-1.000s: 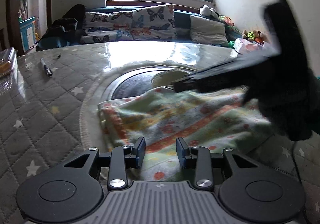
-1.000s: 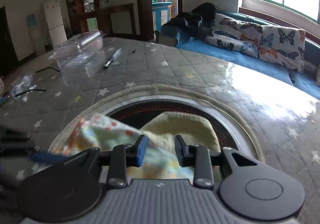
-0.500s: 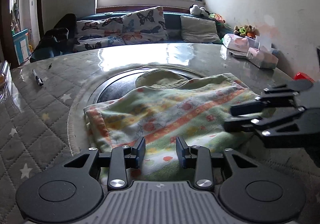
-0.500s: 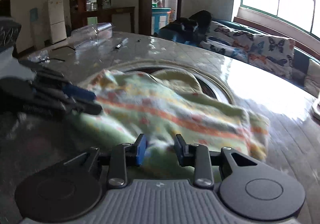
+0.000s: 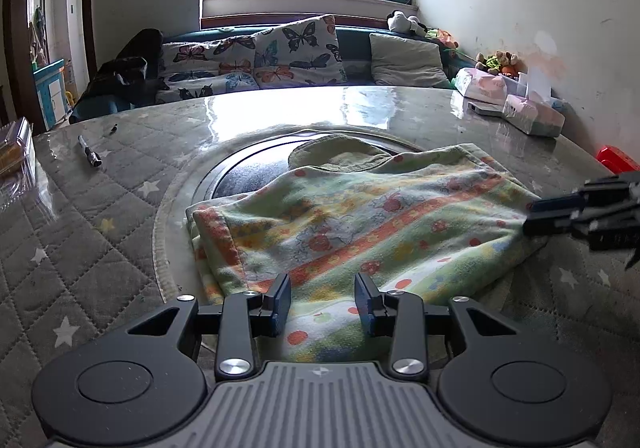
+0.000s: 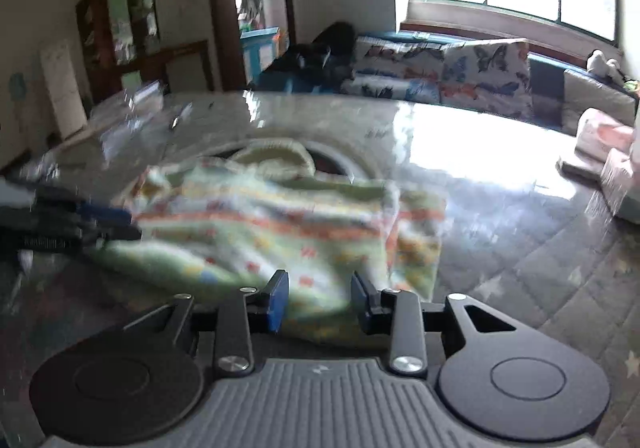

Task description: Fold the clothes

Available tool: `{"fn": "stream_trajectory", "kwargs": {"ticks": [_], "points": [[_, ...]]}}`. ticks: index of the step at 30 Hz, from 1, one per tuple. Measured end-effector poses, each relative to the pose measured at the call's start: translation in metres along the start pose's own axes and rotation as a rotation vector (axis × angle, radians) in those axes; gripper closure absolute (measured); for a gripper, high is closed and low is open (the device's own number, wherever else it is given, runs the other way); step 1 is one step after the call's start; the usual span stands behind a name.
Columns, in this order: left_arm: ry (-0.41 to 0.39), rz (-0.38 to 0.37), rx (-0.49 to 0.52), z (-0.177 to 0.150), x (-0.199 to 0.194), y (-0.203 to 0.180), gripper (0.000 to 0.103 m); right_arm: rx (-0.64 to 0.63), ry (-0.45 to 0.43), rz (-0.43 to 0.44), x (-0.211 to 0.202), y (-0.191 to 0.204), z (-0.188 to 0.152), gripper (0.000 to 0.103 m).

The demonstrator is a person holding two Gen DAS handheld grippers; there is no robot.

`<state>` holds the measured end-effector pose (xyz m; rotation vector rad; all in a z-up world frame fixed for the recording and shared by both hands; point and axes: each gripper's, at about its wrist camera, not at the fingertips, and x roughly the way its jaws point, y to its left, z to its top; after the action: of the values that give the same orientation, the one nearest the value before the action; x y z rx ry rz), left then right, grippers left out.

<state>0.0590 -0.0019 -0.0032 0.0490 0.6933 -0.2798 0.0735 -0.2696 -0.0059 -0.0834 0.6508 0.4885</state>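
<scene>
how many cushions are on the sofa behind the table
3 clearly: a long butterfly cushion at the left, an upright butterfly cushion in the middle, a plain grey cushion at the right. The table edge may hide more.

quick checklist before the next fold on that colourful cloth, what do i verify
1. Left gripper open and holding nothing: ok, jaws apart over the near edge of the patterned cloth.
2. Right gripper open: ok, jaws apart at the cloth's edge.
3. Cloth lying flat: not ok, it is rumpled, with doubled layers at one end.
4. Pale yellow garment clear of the fold: not ok, the cloth overlaps it.
5. Pen out of the way: ok, it lies well apart on the quilted table cover.
6. Right wrist view sharp enough to aim: not ok, it is blurred.
</scene>
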Motion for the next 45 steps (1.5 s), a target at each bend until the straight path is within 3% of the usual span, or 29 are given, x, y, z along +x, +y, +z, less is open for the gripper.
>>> {"fn": "stream_trajectory", "kwargs": {"ticks": [5,7,17,24,26,28,32,34,38,42,45], "points": [[0.003,0.009,0.001,0.000,0.001,-0.001,0.063,0.001,0.007,0.006,0.015,-0.004,0.010,0.072],[0.006,0.009,-0.003,0.002,0.000,0.000,0.063,-0.002,0.009,0.005,0.023,-0.004,0.016,0.079],[0.010,0.038,-0.027,0.023,0.011,0.011,0.065,-0.018,0.021,0.004,0.060,-0.005,0.045,0.079],[0.031,0.064,-0.055,0.030,0.030,0.028,0.065,0.002,0.050,-0.055,0.092,-0.024,0.052,0.082],[0.027,0.068,-0.067,0.031,0.031,0.032,0.065,0.000,0.036,-0.085,0.087,-0.025,0.052,0.081],[0.020,0.075,-0.081,0.032,0.032,0.035,0.065,0.009,0.027,-0.110,0.081,-0.029,0.048,0.065],[0.000,0.113,-0.109,0.030,0.026,0.040,0.065,0.044,0.019,-0.156,0.071,-0.041,0.038,0.062],[-0.015,0.127,-0.118,0.028,0.018,0.040,0.064,0.067,0.017,-0.170,0.063,-0.046,0.032,0.052],[-0.028,0.133,-0.139,0.020,0.002,0.040,0.060,0.117,0.023,-0.157,0.048,-0.054,0.020,0.051],[-0.009,0.123,-0.173,0.009,-0.010,0.040,0.058,0.153,0.032,-0.129,0.038,-0.057,0.012,0.055],[-0.001,0.114,-0.193,0.002,-0.015,0.039,0.058,0.158,0.034,-0.107,0.031,-0.054,0.008,0.072]]}}
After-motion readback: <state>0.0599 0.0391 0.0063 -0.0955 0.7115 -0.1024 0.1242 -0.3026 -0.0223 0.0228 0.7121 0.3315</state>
